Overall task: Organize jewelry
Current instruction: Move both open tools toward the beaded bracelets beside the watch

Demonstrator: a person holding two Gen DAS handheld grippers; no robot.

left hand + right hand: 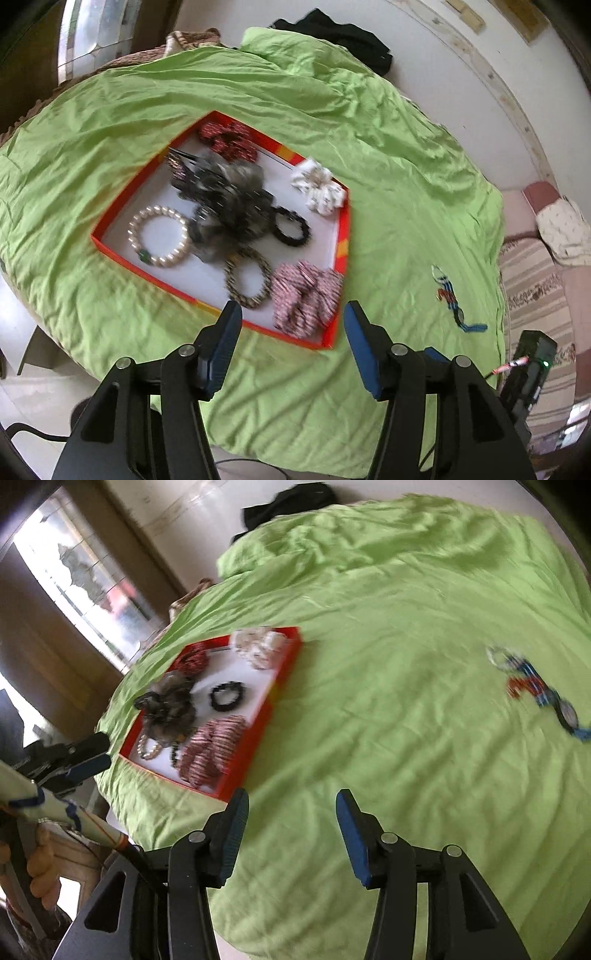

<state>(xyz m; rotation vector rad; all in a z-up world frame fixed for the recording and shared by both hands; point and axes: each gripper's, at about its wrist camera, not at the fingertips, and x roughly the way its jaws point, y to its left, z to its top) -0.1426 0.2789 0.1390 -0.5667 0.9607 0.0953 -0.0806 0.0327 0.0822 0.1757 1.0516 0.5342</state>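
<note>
Both the left gripper [291, 314] and right gripper [291, 805] hold nothing, fingers wide, since the beaded piece [535, 686] at right lies outside the orange tray [341, 254].

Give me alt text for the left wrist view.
An orange tray on a green sheet holds scrunchies, a pearl bracelet and hair ties. The left gripper hovers near it, jaws open and empty.

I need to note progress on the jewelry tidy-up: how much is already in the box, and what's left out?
Done: the orange box already holds a pearl bracelet, a black bead bracelet and several scrunchies. In hand: nothing; the left gripper and right gripper are both open and empty. Left: the blue and red beaded piece lying on the green sheet.
</note>
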